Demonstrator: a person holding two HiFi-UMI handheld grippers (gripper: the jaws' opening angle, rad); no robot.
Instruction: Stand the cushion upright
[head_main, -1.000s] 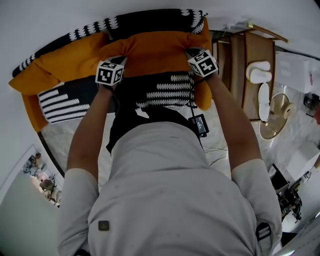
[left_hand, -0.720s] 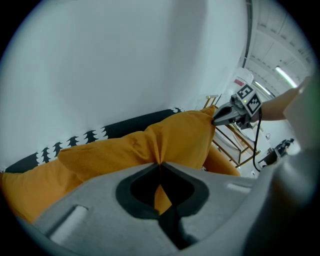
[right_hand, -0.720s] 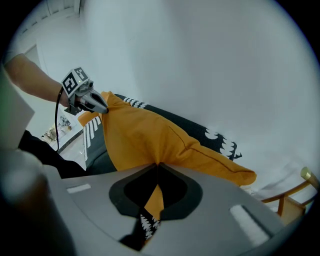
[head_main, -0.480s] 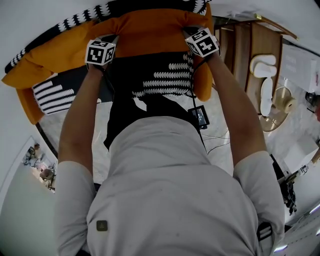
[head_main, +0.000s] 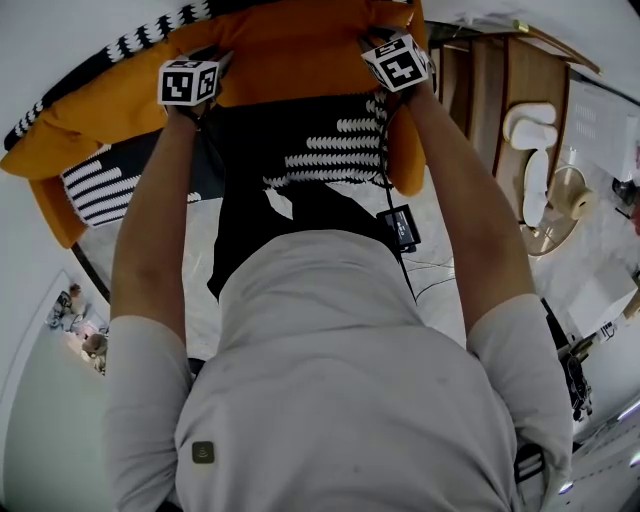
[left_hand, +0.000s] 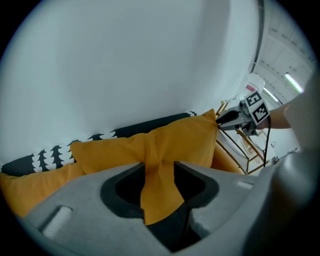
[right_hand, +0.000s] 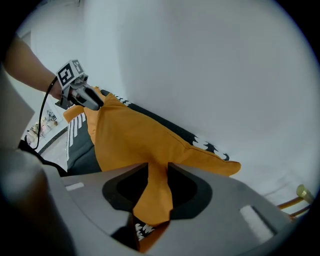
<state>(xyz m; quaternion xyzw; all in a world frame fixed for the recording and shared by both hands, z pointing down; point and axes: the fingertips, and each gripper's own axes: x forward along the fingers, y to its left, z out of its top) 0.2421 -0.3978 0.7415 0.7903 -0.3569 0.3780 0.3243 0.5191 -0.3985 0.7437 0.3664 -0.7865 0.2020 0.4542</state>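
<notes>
L gripper (left_hand: 159, 172) & R gripper (right_hand: 157, 170): jaws just been opening, abt half apart, w/ a fold of the orange cushion (left_hand: 170, 140) loose btwn each. Cushion stands just ahead, top edge against wall (left_hand: 125, 60). Prob. releasing since it leans there.

The head view's top edge is cutting off the upper part of the orange cushion (head_main: 300, 50), and my own torso (head_main: 330, 380) is covering its near end. A fold of it is lying between the jaws of my left hand-held gripper (left_hand: 159, 167) and right hand-held gripper (right_hand: 157, 170). Both pairs have just been opening, and each grey body is blocking the cushion below the fold. The white things (head_main: 530, 125) on the wooden furniture (head_main: 495, 120) are showing too small to name.
</notes>
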